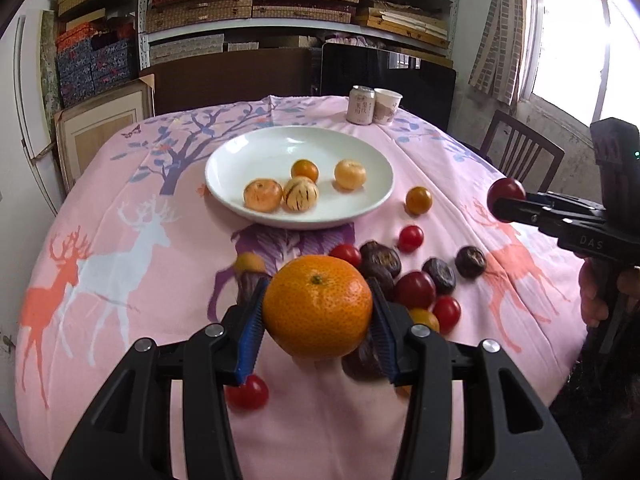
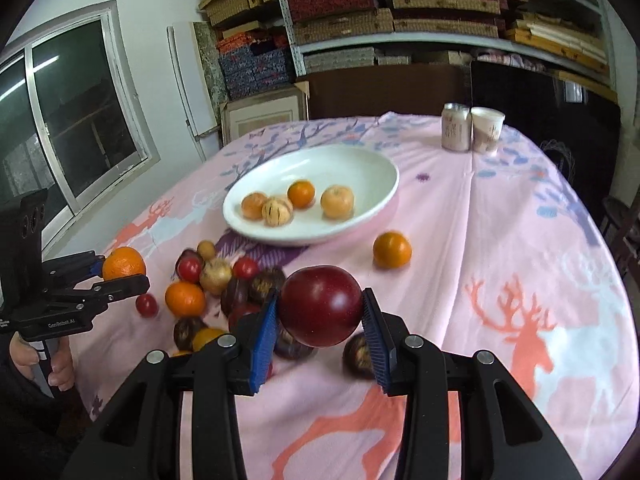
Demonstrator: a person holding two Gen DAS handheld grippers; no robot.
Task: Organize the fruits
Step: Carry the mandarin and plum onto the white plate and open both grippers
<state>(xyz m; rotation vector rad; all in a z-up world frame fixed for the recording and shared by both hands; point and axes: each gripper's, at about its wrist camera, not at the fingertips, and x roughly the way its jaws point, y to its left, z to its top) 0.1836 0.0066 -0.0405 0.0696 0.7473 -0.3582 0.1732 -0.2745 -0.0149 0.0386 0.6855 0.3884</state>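
My left gripper (image 1: pixel 318 308) is shut on a large orange mandarin (image 1: pixel 317 306) and holds it above the table; it also shows in the right wrist view (image 2: pixel 123 264). My right gripper (image 2: pixel 320 312) is shut on a dark red plum (image 2: pixel 321 305), seen in the left wrist view (image 1: pixel 506 191) at the right. A white plate (image 1: pixel 236 152) holds three small oranges and a striped yellow fruit (image 1: pixel 300 195). Loose cherry tomatoes (image 1: pixel 411 238), dark purple fruits (image 1: pixel 471 261) and a small orange (image 1: pixel 419 200) lie between the plate and the grippers.
A drink can (image 1: pixel 361 105) and a paper cup (image 1: pixel 387 106) stand at the table's far edge. The round table has a pink deer tablecloth (image 1: pixel 120 240). A wooden chair (image 1: pixel 520 148) stands at the right. Shelves of boxes fill the back wall.
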